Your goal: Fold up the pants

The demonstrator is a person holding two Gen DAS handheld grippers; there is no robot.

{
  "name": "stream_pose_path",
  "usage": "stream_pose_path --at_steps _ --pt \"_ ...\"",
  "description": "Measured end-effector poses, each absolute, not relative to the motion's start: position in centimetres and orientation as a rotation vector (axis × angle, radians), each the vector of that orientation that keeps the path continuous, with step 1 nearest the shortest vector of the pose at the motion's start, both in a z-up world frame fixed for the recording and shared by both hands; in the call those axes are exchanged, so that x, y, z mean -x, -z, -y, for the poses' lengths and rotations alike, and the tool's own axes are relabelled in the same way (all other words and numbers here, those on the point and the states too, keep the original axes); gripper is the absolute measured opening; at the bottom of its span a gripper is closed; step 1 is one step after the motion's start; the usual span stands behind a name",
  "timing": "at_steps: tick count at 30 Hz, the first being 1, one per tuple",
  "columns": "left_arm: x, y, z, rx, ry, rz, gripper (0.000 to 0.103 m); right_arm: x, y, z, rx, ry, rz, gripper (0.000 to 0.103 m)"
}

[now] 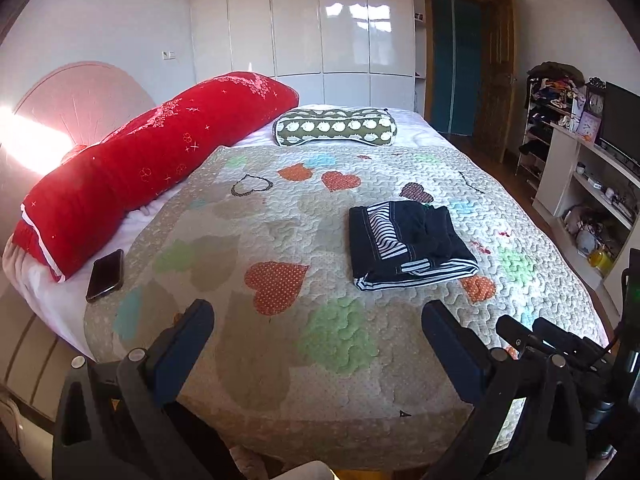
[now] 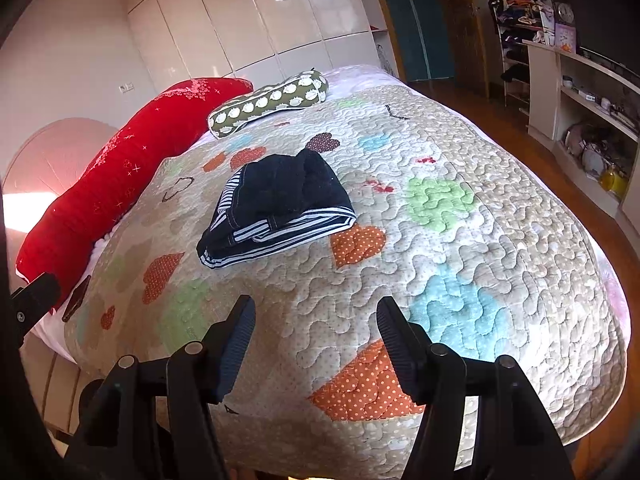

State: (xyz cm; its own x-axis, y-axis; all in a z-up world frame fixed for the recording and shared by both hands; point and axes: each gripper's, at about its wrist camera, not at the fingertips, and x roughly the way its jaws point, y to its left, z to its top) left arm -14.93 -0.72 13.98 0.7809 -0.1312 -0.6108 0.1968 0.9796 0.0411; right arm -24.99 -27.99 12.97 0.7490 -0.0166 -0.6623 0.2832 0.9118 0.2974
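Observation:
The pants [image 1: 408, 242] are dark navy with a black-and-white striped lining. They lie folded in a compact bundle on the quilted bedspread [image 1: 280, 216], right of the bed's middle. They also show in the right wrist view [image 2: 280, 208]. My left gripper [image 1: 318, 320] is open and empty, held over the near edge of the bed, well short of the pants. My right gripper [image 2: 316, 320] is open and empty too, near the bed's front edge, below the pants. Part of the right gripper [image 1: 560, 340] shows at the right of the left wrist view.
A long red pillow [image 1: 152, 160] lies along the bed's left side, with a green patterned bolster [image 1: 336, 126] at the far end. A black phone [image 1: 105, 275] rests on the white sheet at the left. White shelves [image 1: 592, 184] stand to the right, with wardrobes behind.

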Motion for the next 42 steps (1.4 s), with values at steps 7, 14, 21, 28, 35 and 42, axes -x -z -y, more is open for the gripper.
stream_pose_path --at_steps 7,14,21,28,35,42 --pt "14.8 -13.4 1.1 -0.108 0.200 -0.684 0.103 24.8 -12.7 27.7 -0.386 0.166 -0.724 0.069" --pt "14.4 -12.8 1.2 -0.098 0.213 -0.721 0.103 24.7 -12.4 28.1 -0.380 0.165 -0.733 0.069" --pt "14.0 -12.4 1.1 -0.084 0.230 -0.759 0.103 24.6 -12.2 28.3 -0.379 0.166 -0.744 0.070" --pt "13.8 -11.8 1.2 -0.082 0.242 -0.786 0.103 24.6 -11.9 28.3 -0.376 0.161 -0.753 0.071" --pt "13.6 -11.3 1.3 -0.084 0.244 -0.801 0.103 24.6 -11.5 28.6 -0.382 0.162 -0.765 0.071" --pt "13.5 -11.1 1.3 -0.078 0.247 -0.819 0.103 24.7 -11.3 28.7 -0.376 0.159 -0.773 0.071"
